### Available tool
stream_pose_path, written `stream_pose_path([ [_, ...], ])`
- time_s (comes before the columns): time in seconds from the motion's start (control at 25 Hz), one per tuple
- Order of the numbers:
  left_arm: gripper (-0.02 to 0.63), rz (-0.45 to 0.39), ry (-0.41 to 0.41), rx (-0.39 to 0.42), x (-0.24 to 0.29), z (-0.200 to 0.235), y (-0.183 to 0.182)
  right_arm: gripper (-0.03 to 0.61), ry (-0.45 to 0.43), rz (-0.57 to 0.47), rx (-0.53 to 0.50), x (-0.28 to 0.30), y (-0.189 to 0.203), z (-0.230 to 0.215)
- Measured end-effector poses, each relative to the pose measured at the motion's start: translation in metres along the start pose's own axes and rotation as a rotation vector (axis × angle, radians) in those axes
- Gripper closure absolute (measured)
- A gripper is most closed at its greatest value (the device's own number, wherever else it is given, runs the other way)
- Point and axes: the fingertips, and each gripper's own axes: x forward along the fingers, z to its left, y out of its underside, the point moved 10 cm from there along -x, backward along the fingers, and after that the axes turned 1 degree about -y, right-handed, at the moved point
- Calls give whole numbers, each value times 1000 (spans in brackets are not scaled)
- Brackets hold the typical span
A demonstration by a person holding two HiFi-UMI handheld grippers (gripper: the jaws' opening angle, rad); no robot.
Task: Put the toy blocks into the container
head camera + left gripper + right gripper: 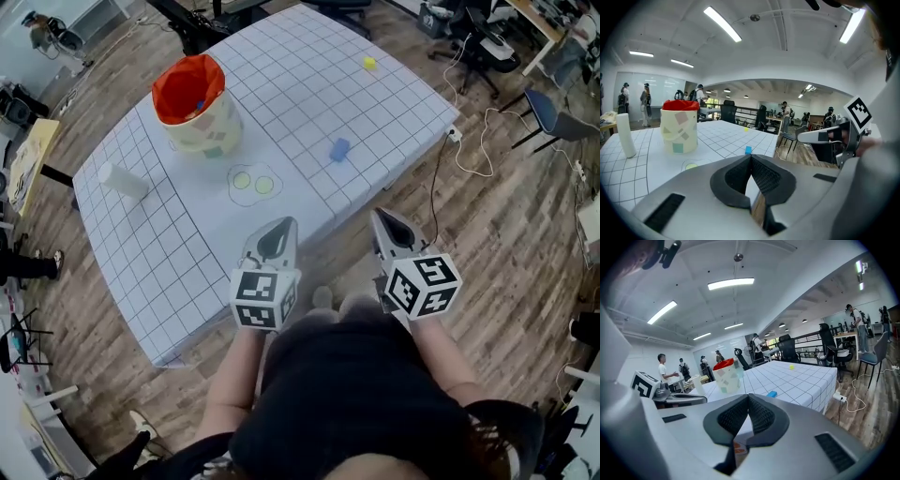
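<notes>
A blue block [339, 149] lies on the white grid-cloth table [394, 112], right of centre. Far back on the right sits a small yellow block [369, 63]. The container [194, 105], pale with coloured patches and an orange-red lining, stands upright at the back left. My left gripper [285, 224] and right gripper [378, 215] hover off the table's near edge, both shut and empty. Along the left gripper [750, 157] I see the container [678, 126] and blue block [748, 150]. Past the right gripper [748, 397] lie the blue block [772, 393] and yellow block [791, 367].
A white cylinder [122, 180] lies at the table's left. A drawn outline with two yellow-green circles [254, 183] marks the cloth in front of the container. Office chairs [553, 117] and cables [473, 150] stand on the wood floor to the right. People stand in the background.
</notes>
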Motion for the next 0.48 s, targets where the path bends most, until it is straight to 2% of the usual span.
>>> stream_pose_path([
  [0.24,597,15,76,22,40,9,-16,566,34,14,3,30,-13,-14],
  [0.48,595,9,86,55,74,13,-26,566,27,22,-6,63,-27,-38],
])
